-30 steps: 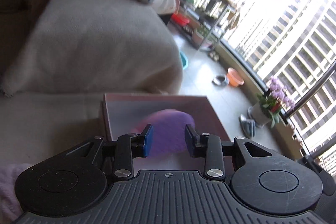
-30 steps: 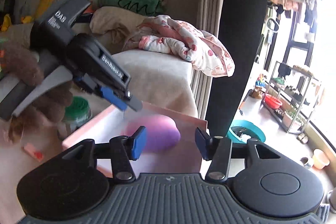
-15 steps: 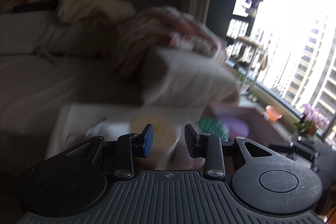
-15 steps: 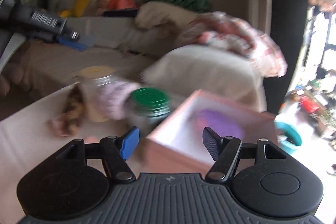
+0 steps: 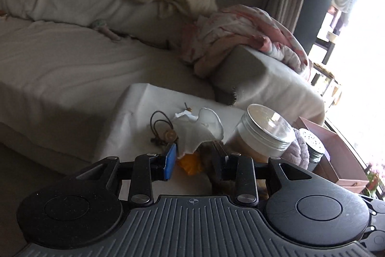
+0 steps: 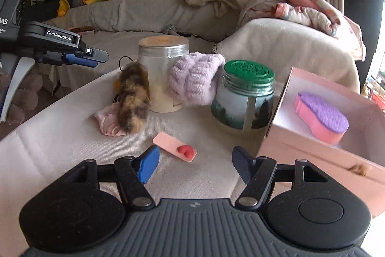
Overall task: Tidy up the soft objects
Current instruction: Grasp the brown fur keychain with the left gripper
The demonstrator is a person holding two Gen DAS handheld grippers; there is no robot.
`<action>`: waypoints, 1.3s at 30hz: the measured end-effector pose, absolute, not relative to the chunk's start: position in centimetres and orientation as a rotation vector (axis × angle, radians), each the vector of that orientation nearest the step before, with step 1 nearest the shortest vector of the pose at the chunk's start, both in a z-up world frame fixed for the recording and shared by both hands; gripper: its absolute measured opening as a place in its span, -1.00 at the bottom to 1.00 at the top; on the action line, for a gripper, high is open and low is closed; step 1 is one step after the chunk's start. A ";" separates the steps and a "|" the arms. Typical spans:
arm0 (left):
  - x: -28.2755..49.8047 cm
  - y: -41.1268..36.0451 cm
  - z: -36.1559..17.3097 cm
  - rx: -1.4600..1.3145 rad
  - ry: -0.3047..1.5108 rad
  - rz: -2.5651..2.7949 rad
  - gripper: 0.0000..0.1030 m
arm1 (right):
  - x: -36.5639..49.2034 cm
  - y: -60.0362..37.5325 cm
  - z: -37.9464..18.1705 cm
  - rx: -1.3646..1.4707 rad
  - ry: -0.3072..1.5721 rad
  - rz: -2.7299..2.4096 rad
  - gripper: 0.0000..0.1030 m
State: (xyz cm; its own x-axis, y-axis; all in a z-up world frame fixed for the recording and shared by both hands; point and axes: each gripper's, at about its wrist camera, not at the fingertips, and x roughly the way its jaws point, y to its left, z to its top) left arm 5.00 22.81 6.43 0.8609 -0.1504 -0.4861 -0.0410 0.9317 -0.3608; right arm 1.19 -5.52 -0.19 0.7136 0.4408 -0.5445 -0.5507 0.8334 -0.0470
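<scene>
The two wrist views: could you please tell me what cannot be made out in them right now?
- Left wrist view: the brown furry toy is mostly hidden behind the left gripper.
- Left wrist view: the pink box interior is washed out by window glare.
- Right wrist view: the clear jar contents are screened by the lilac fluffy cloth.
- Right wrist view: the pink box's right end is cut off by the frame edge.

The left gripper (image 5: pixel 193 161) hangs with jaws apart over a white cloth (image 5: pixel 199 130); a silver-lidded jar (image 5: pixel 263 134) stands at two o'clock.
</scene>
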 end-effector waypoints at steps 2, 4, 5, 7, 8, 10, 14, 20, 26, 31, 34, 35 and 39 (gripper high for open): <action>5.5 23.4 6.0 -0.419 0.540 -0.072 -0.31 | 1.5 -5.7 -0.4 -0.199 0.556 0.553 0.31; 5.8 23.9 5.6 -0.479 0.537 -0.077 -0.31 | 1.6 -5.7 -0.5 -0.194 0.571 0.555 0.31; 6.0 24.1 5.5 -0.495 0.531 -0.079 -0.31 | 1.7 -5.7 -0.5 -0.193 0.574 0.558 0.31; 6.5 23.8 5.5 -0.484 0.522 -0.095 -0.31 | 1.8 -5.6 -0.7 -0.190 0.582 0.563 0.31; 6.7 23.5 5.6 -0.463 0.522 -0.116 -0.31 | 1.8 -5.6 -0.7 -0.189 0.588 0.566 0.31; 6.7 22.3 5.6 -0.406 0.536 -0.190 -0.31 | 1.9 -5.6 -0.8 -0.186 0.597 0.571 0.31; 5.8 19.3 5.1 -0.322 0.578 -0.306 -0.31 | 1.9 -5.4 -0.9 -0.192 0.602 0.584 0.31; 4.6 15.4 4.7 -0.279 0.623 -0.317 -0.31 | 2.3 -5.2 -1.2 -0.190 0.633 0.575 0.31; 5.1 14.8 4.8 -0.278 0.576 -0.154 -0.31 | 2.5 -5.2 -1.3 -0.180 0.651 0.555 0.31; 5.6 13.5 5.8 -0.276 0.537 -0.186 -0.30 | 2.6 -5.1 -1.4 -0.178 0.652 0.554 0.31; 5.2 11.0 5.5 -0.122 0.530 -0.218 -0.29 | 2.6 -5.1 -1.4 -0.179 0.652 0.554 0.32; 5.0 10.1 5.2 -0.045 0.527 -0.205 -0.26 | 2.6 -5.1 -1.4 -0.179 0.653 0.554 0.32; 4.4 8.8 3.7 0.198 0.537 -0.093 -0.21 | 2.6 -5.1 -1.4 -0.179 0.653 0.553 0.32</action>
State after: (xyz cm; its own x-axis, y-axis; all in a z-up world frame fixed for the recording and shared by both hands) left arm 4.45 8.75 3.73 0.8555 -0.0358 -0.5166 0.1394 0.9767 0.1632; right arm 2.61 -5.14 -1.36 0.6567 0.4307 -0.6190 -0.5402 0.8414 0.0123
